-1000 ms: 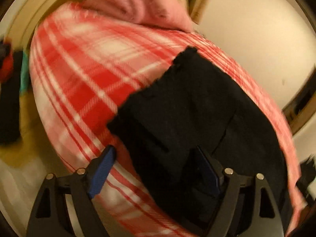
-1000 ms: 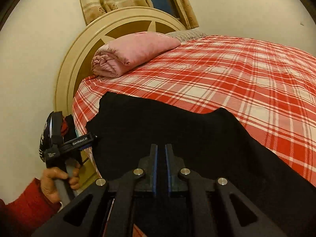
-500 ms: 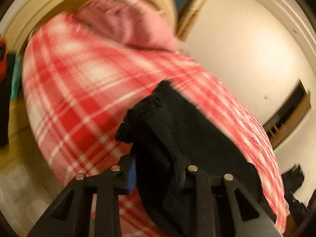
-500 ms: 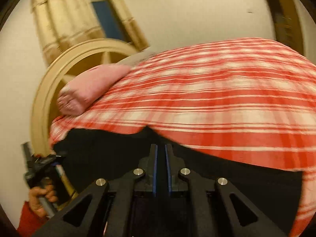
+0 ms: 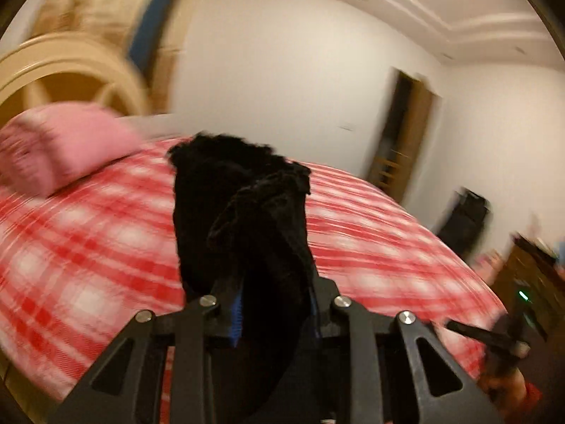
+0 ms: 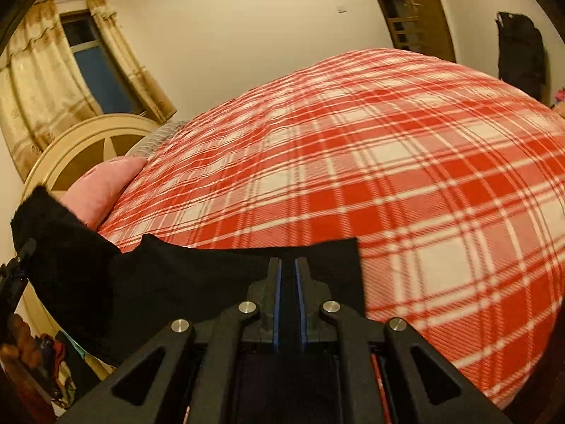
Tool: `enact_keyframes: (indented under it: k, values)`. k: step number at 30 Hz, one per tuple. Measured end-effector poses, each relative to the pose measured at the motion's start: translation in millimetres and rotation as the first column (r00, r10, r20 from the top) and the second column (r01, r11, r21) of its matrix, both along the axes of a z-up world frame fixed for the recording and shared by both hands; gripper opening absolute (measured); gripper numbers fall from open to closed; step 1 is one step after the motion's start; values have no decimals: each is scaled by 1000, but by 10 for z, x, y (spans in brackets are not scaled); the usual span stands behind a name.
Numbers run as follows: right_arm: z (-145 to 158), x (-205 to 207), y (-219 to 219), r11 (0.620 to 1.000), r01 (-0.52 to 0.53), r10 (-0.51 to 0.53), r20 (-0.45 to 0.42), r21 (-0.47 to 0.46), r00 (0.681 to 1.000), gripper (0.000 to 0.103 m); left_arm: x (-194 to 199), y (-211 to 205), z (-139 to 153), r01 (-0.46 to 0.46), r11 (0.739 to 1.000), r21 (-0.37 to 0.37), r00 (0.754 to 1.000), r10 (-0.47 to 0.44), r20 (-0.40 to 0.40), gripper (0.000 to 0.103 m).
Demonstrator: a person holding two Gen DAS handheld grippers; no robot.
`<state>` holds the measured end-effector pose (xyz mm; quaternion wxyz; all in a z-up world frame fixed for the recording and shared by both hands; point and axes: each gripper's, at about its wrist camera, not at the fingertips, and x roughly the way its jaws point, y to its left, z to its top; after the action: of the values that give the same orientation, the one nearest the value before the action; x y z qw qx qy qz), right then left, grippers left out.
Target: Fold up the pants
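Two handheld grippers lift a pair of black pants (image 6: 197,282) off a bed covered in a red-and-white plaid blanket (image 6: 406,183). The left gripper (image 5: 273,304) has its fingers clamped on a bunched, fuzzy clump of the fabric, which stands up between them and hangs down past the tool. The right gripper (image 6: 286,282) is pinched tight on a flat edge of the same garment, its blue pads nearly meeting over the cloth. In the right wrist view the pants stretch leftward from that grip toward the other tool, raised above the near edge of the bed.

The step in hand appears to be the carry-over: one end of the pants raised to be laid across the rest. The next move likely calls for both grips to travel together, keeping the edge taut, then lowering it squarely onto the blanket before letting go.

A pink pillow (image 5: 60,145) lies at the curved headboard (image 6: 88,141). No container shows in either view.
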<state>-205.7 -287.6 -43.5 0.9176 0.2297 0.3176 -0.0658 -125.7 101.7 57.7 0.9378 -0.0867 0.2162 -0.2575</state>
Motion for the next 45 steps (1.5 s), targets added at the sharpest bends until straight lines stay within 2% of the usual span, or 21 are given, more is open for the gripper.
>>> enact_keyframes:
  k: [4,7,10,16,19,22,23,24,25,26,27,28,29,31,33,35,38,39,42,44,45]
  values:
    - [-32,-43,-118,1000,7,-7,-3,29,1000,8,-213,-650,-60,209,976,59,977,-210,19,29]
    - [-44,-58,-185,999,7,-7,-5,43,1000,8,-320,-1122,-219,367,924,105,930,-368,-2,28]
    - [-80,-76,-221,998,13,-13,-13,56,1000,8,-394,-1488,-452,469,868,165,883,-466,-62,28]
    - [-121,-74,-219,997,-1,2,-8,81,1000,8,-383,-1826,-892,574,770,279,819,-539,-196,29]
    - [-147,-66,-250,991,-18,18,0,134,1000,8,-477,-1862,-897,598,747,289,801,-552,-231,38]
    - [-164,-62,-328,975,-26,24,9,222,1000,9,-560,-1852,-867,638,696,328,769,-600,-221,51]
    - [-154,-69,-351,968,-30,27,16,248,999,10,-583,-1774,-794,646,677,352,758,-623,-194,64]
    - [-132,-79,-378,958,-43,35,33,283,999,19,-587,-1746,-772,640,677,362,760,-626,-173,77]
    - [-109,-88,-387,952,-51,38,48,303,998,40,-577,-1645,-679,621,693,367,772,-621,-134,82]
    - [-84,-103,-392,946,-57,39,65,318,997,53,-545,-1492,-534,597,722,350,787,-611,-85,88]
    - [-51,-138,-392,936,-64,30,103,346,994,71,-511,-1406,-453,591,736,329,792,-606,-67,94]
    - [-30,-157,-384,930,-69,25,124,361,992,74,-453,-1293,-354,579,759,296,803,-594,-50,96]
    - [-15,-166,-349,920,-93,39,147,381,988,74,-367,-1148,-253,550,796,251,827,-561,-33,97]
    - [-10,-141,-248,927,-120,78,130,356,988,74,-202,-1005,-209,495,845,202,866,-499,-37,97]
    - [-54,-98,-7,959,-142,127,76,244,989,74,44,-863,-294,375,909,181,927,-365,-89,97]
    - [-152,-44,184,968,-173,171,30,181,985,74,227,-769,-438,279,943,180,954,-251,-163,96]
    - [-347,39,373,971,-195,203,-47,140,978,74,437,-584,-679,167,979,113,951,-130,-280,96]
    - [-425,72,436,974,-192,203,-85,121,975,74,451,-543,-737,150,984,98,947,-114,-301,96]
    - [-474,56,580,983,-183,185,-92,32,979,73,495,-427,-844,93,993,75,938,-62,-341,96]
    - [-464,74,693,978,-209,206,-100,-14,973,59,486,-361,-870,64,995,82,938,-32,-345,96]
    - [-470,89,734,973,-230,227,-103,-22,968,44,493,-345,-865,57,995,80,937,-26,-349,96]
